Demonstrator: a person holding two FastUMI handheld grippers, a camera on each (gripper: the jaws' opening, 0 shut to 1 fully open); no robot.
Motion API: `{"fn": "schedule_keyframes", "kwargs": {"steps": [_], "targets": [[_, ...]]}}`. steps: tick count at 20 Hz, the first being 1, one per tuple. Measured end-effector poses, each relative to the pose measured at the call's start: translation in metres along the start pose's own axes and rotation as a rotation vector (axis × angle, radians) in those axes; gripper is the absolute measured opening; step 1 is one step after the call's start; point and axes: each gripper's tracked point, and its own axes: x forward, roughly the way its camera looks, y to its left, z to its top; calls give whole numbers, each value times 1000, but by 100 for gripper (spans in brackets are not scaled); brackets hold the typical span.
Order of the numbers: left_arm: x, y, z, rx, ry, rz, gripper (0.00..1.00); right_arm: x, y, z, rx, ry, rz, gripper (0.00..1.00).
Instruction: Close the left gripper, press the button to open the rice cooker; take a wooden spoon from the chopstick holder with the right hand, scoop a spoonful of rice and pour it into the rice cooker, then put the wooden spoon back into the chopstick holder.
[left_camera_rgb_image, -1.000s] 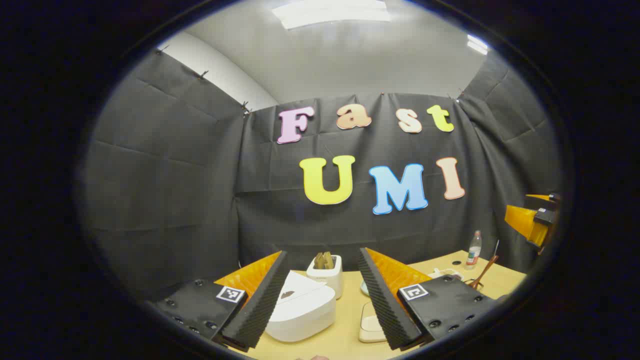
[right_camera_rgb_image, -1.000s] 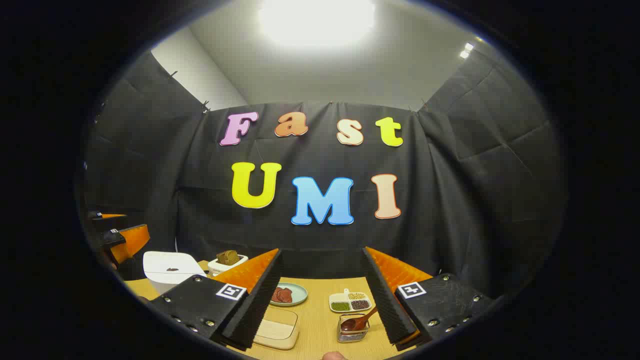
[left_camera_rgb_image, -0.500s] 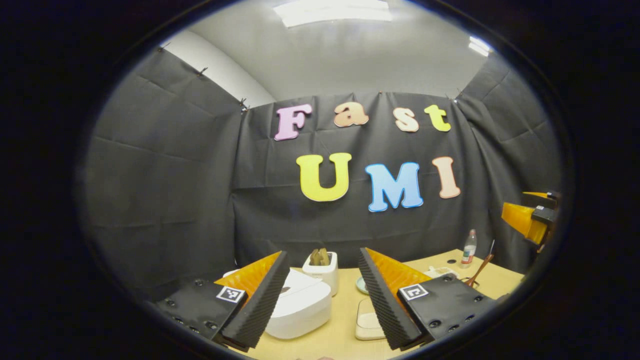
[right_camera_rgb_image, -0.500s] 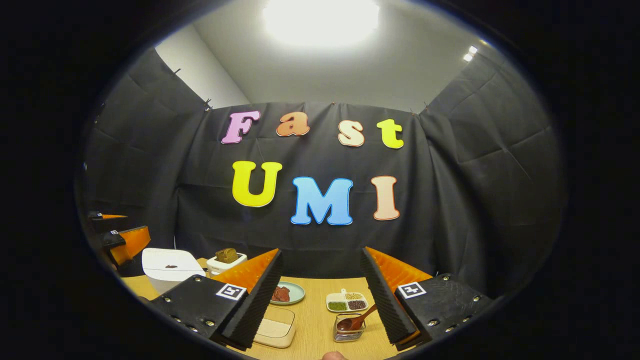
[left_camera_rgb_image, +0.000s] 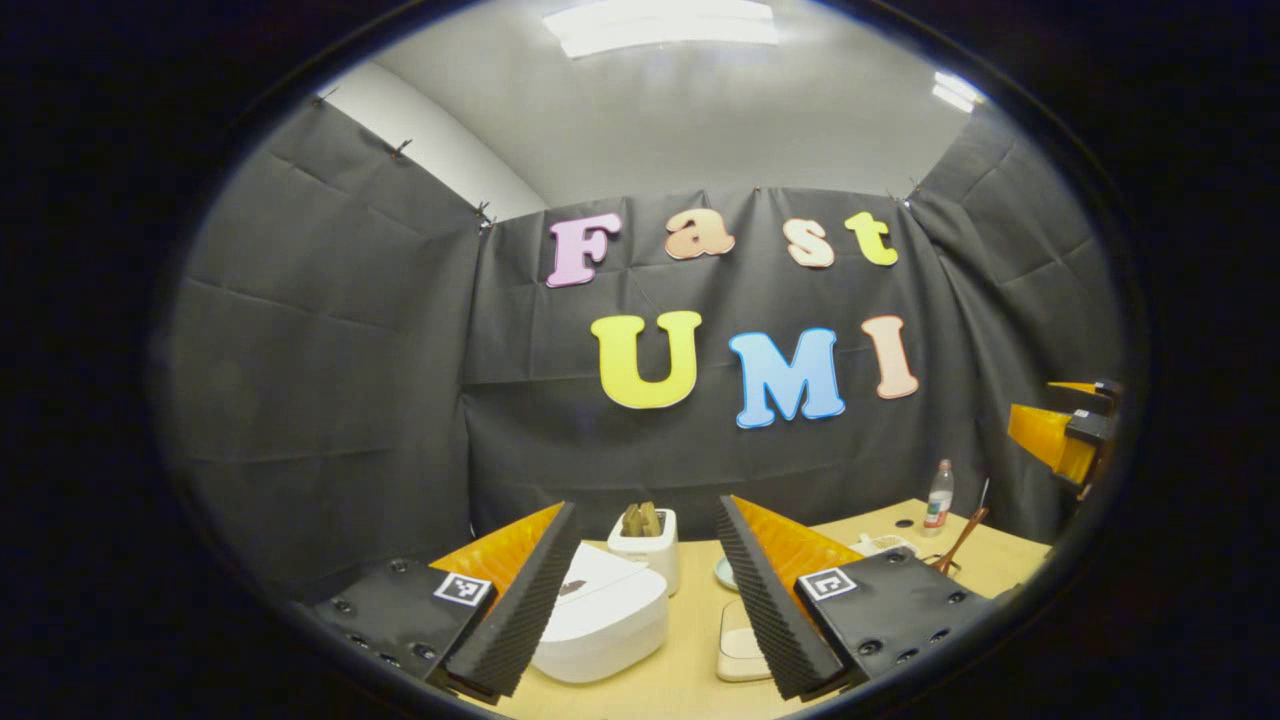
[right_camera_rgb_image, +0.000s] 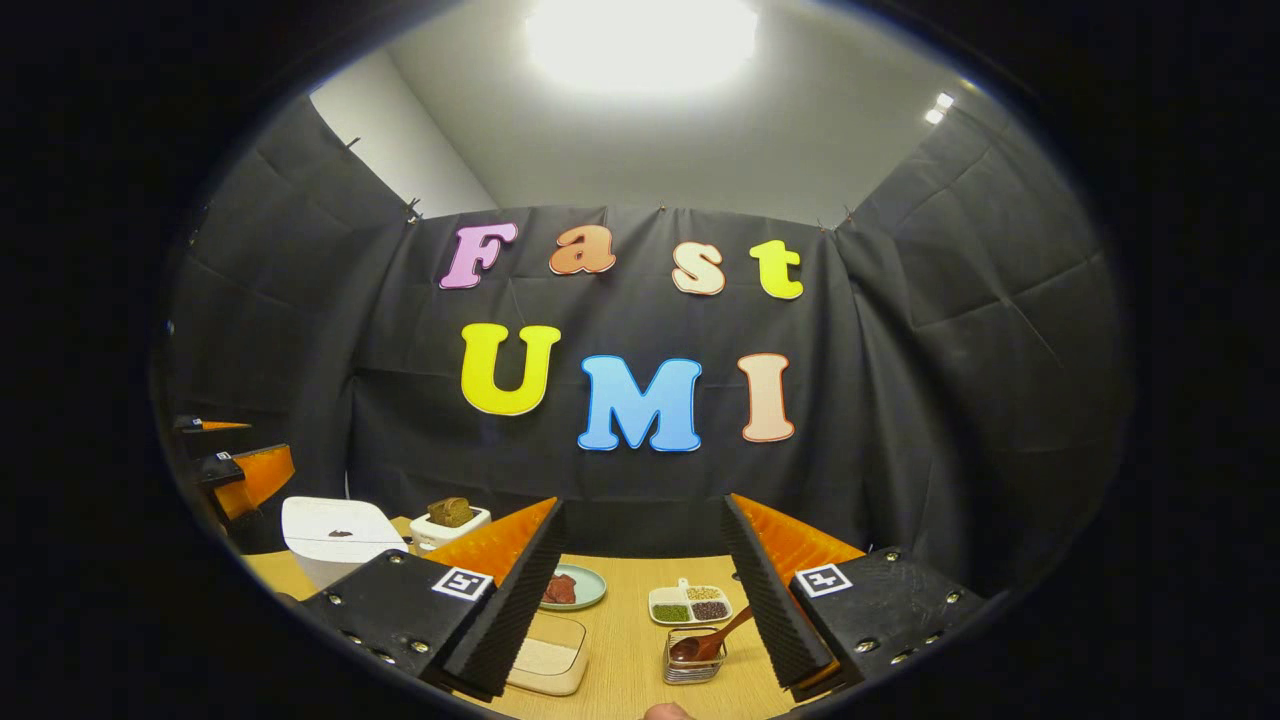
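One bench (right_camera_rgb_image: 630, 640) carries one white rice cooker (left_camera_rgb_image: 605, 620), lid down, between the wide left tongs (left_camera_rgb_image: 645, 600). One wooden spoon (right_camera_rgb_image: 712, 640) leans in one chopstick holder (right_camera_rgb_image: 693, 668) between the wide, empty right tongs (right_camera_rgb_image: 645, 600).

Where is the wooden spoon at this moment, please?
In the right gripper view, the wooden spoon leans in the chopstick holder, low between the open right gripper's fingers, just below the divided dish.

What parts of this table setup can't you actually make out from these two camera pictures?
- Rice cooker: left side behind a finger in the left gripper view; its button is too small to pick out.
- Rice container: partly behind a finger in the right gripper view.
- Wooden spoon: handle end hidden by the other finger.
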Motion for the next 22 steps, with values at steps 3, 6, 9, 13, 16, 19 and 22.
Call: {"fn": "schedule_keyframes", "kwargs": {"steps": [3, 6, 9, 13, 16, 19, 22], "targets": [[3, 5, 2, -1, 1, -11, 80, 0, 2, 1, 2, -3, -2, 94], [6, 15, 0, -5, 16, -14, 73, -1, 7, 4, 10, -12, -1, 94], [6, 30, -4, -15, 17, 1, 41, -2, 8, 7, -3, -21, -5, 94], [13, 55, -13, -43, 35, 42, 9, -6, 13, 10, -13, -29, -8, 94], [29, 75, -26, -74, 39, 59, 9, -8, 18, 12, -24, -33, -13, 94], [39, 86, -38, -104, 61, 39, 8, -9, 22, 11, -38, -29, -24, 94], [59, 99, -50, -112, 78, 12, 8, -13, 25, 7, -46, -18, -44, 94]]}}
